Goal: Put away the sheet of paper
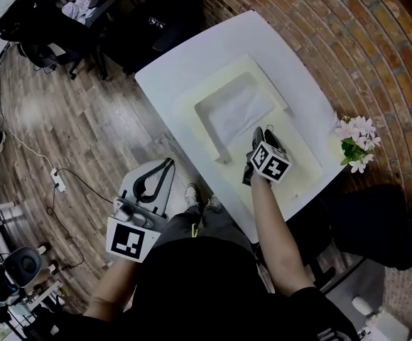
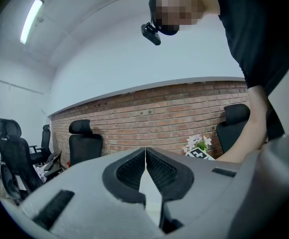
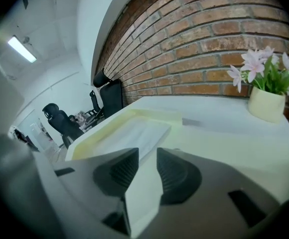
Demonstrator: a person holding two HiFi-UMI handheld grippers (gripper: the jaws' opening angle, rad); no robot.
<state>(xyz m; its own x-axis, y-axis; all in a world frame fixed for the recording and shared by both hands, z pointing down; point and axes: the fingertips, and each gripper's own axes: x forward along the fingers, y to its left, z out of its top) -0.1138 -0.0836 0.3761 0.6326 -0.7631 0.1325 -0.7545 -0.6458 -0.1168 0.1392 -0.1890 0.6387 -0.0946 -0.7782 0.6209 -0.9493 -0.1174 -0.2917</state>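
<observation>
In the tray — paper, partly hidden.

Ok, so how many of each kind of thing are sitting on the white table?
Pale yellow shallow tray: 1
White sheet of paper: 1
Cream pot of pink flowers: 1
Total: 3

**Operator and Gripper Appearance**

The operator wears a black short-sleeved top. The left gripper and right gripper have light grey moulded bodies with black ribbed pads. Each carries a cube bearing black-and-white square markers.
</observation>
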